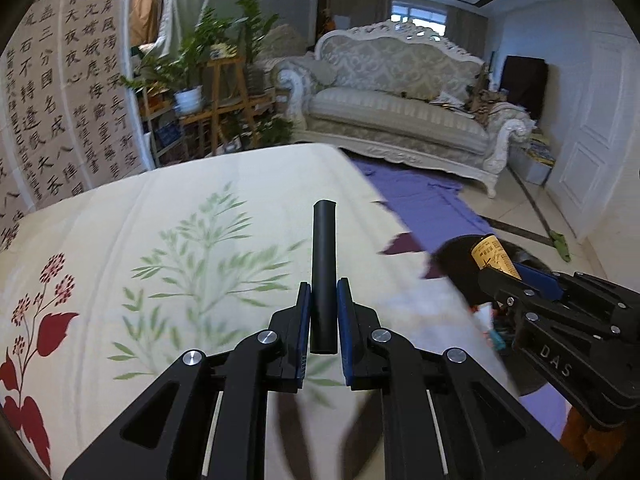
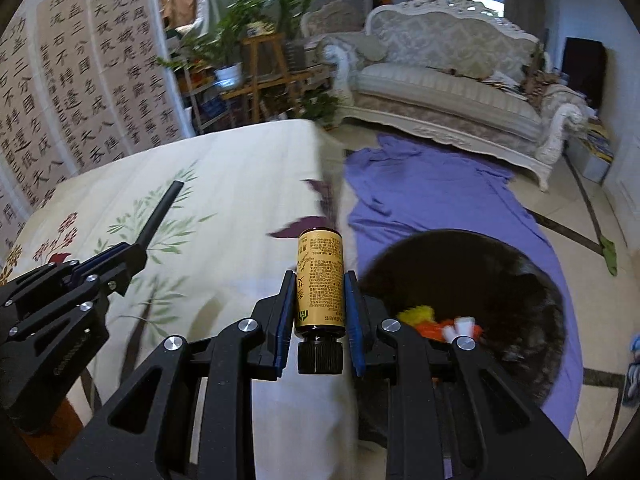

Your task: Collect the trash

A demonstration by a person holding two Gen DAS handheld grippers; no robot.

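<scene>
The left gripper [image 1: 323, 312] pinches a black tube [image 1: 323, 264] near its lower end, over the cloth-covered table [image 1: 168, 216]; the right gripper [image 2: 319, 304] clamps a gold bottle [image 2: 319, 280], cap toward the camera, near the table's right edge. The long tube could pivot or slip, and either piece could miss the dark bin [image 2: 500, 280] on the floor to the right. The two grippers sit close, so crossing risks a knock, though the space above the bin looks open.

we see a pale carved sofa [image 1: 400, 100] against the far wall under a bright window [image 1: 418, 16]. potted plants [image 1: 208, 52] crowd wooden stands beside calligraphy sheets [image 1: 60, 92] on the left wall. a purple cloth [image 2: 432, 200] sprawls over the light tiled floor [image 2: 576, 208], near a white panelled door [image 1: 592, 136].
</scene>
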